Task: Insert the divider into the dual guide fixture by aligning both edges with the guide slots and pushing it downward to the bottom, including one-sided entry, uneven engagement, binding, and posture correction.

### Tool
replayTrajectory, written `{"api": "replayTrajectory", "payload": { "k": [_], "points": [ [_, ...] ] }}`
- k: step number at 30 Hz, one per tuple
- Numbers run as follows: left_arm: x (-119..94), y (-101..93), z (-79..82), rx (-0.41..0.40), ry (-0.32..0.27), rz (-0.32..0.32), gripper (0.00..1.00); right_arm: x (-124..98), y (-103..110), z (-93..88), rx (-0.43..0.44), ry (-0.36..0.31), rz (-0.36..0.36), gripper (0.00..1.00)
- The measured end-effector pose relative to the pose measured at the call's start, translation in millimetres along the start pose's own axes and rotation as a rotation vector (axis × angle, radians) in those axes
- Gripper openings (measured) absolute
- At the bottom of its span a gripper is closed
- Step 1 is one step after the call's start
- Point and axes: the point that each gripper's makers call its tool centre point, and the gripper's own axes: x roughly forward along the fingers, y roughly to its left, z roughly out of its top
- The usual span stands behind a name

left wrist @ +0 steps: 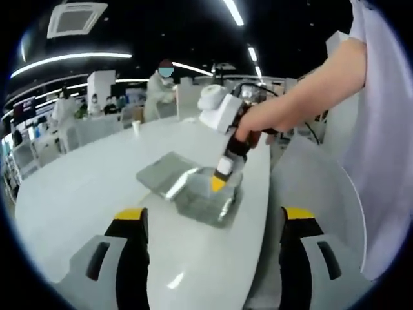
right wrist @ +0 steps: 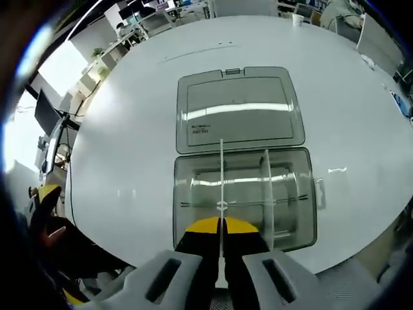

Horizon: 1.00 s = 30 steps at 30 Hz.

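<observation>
The right gripper (right wrist: 221, 236) has its fingers pinched on one thin divider (right wrist: 221, 187) standing in the clear box (right wrist: 303, 200); a second divider (right wrist: 266, 187) stands beside it. The left gripper (left wrist: 213, 223) fingers are spread wide, empty. One open lid (right wrist: 239, 110) lies beyond on the white desk (right wrist: 129, 129); an office lies behind.

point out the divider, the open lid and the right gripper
divider (right wrist: 221, 174): right gripper view, thin clear edge above the jaws.
open lid (right wrist: 239, 110): right gripper view, middle of its flat panel.
right gripper (right wrist: 221, 227): right gripper view, between its yellow tips, shut on the divider.
</observation>
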Motion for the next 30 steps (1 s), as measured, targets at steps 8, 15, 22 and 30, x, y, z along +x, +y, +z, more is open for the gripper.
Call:
{"api": "replayTrajectory", "payload": {
  "k": [8, 15, 22, 30],
  "points": [
    [-1, 1.4, -5.2, -0.006, 0.011, -0.002, 0.81, 5, -3, -1.1, 0.004, 0.012, -0.012, 0.00],
    [-1, 4.6, -6.1, -0.013, 0.009, 0.000, 0.81, 8, -1, -3.5, -0.014, 0.019, -0.017, 0.00],
    [2, 5.1, -9.1, -0.022, 0.014, -0.011, 0.80, 4, -1, -2.0, -0.012, 0.014, -0.017, 0.00],
    [6, 6.5, -9.6, -0.022, 0.010, -0.021, 0.80, -1, 3, 0.5, -0.018, -0.001, -0.008, 0.00]
  ]
}}
